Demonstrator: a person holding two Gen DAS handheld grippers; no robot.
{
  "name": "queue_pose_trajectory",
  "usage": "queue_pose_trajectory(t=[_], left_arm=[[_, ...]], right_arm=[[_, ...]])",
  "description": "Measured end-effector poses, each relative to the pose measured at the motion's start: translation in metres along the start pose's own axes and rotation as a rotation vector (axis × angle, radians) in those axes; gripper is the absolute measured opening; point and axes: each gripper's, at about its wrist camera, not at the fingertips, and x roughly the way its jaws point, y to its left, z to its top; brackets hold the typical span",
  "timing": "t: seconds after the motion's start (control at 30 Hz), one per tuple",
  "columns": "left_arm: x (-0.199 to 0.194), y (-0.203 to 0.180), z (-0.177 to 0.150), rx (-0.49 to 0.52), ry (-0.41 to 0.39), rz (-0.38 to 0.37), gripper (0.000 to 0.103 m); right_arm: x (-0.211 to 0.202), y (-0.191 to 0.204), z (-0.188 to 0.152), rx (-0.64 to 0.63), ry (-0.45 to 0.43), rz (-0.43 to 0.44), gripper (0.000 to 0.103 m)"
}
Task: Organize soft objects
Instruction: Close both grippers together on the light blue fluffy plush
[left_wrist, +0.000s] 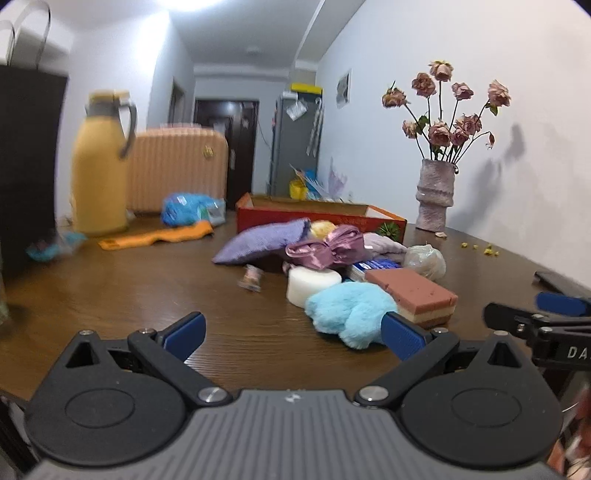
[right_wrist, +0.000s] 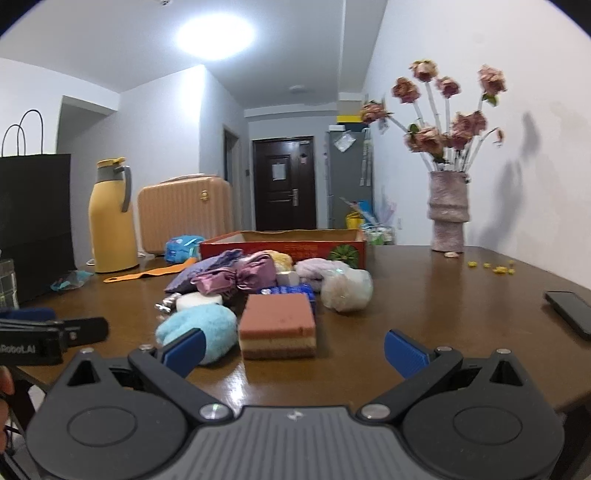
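Observation:
A heap of soft things lies mid-table before a red cardboard box (left_wrist: 258, 218) (right_wrist: 280, 248). In it are a fluffy blue plush (left_wrist: 351, 306) (right_wrist: 207, 328), a layered brown sponge (left_wrist: 417, 291) (right_wrist: 277, 325), a white round sponge (left_wrist: 310, 282) (right_wrist: 195, 301), a mauve satin bow (left_wrist: 325, 247) (right_wrist: 236, 275), a purple cloth pouch (left_wrist: 262, 242) (right_wrist: 210, 271) and a pale bagged puff (left_wrist: 424, 260) (right_wrist: 347, 288). My left gripper (left_wrist: 295, 332) is open, just short of the plush. My right gripper (right_wrist: 295, 349) is open, facing the brown sponge. Neither holds anything.
A yellow thermos (left_wrist: 99, 166) (right_wrist: 110, 218), a peach suitcase (left_wrist: 177, 166), a black paper bag (right_wrist: 33, 221) and an orange cloth (left_wrist: 159, 236) stand at left. A vase of dried roses (left_wrist: 436, 195) (right_wrist: 447, 210) sits by the wall. A phone (right_wrist: 569, 310) lies at right.

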Motion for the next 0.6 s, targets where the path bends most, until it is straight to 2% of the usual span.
queue_pose_trajectory(t=[0.07,0.13,0.17,0.2,0.27,0.3,0.37,0.43,0.53,0.6], left_arm=[[0.013,0.004,0.005,-0.029,0.03,-0.019,0.103],[0.022,0.005,0.009,-0.043,0.021,-0.033,0.103],[0.028,0.004,0.011,-0.041,0.019,-0.043,0.099],[0.034,0.005,0.014,-0.044,0.019,-0.051,0.096],[0.047,0.008,0.019,-0.07,0.042,-0.075,0.08],[0.055,0.011,0.022,-0.09,0.066,-0.097,0.074],[0.073,0.018,0.026,-0.142,0.141,-0.152,0.053],[0.088,0.024,0.026,-0.195,0.206,-0.186,0.04],[0.102,0.029,0.023,-0.229,0.255,-0.225,0.039],[0.106,0.032,0.02,-0.248,0.262,-0.261,0.034]], right_arm=[[0.014,-0.001,0.007,0.012,0.018,0.043,0.103],[0.028,-0.001,0.015,0.03,0.049,0.1,0.101],[0.036,-0.002,0.019,0.056,0.072,0.141,0.088],[0.043,-0.002,0.023,0.089,0.083,0.183,0.068],[0.06,0.002,0.03,0.129,0.121,0.251,0.05],[0.067,0.006,0.032,0.128,0.139,0.274,0.046],[0.081,0.018,0.032,0.12,0.158,0.308,0.044],[0.094,0.027,0.029,0.116,0.201,0.285,0.044],[0.105,0.027,0.022,0.17,0.275,0.25,0.044],[0.103,0.025,0.017,0.204,0.287,0.254,0.045]])
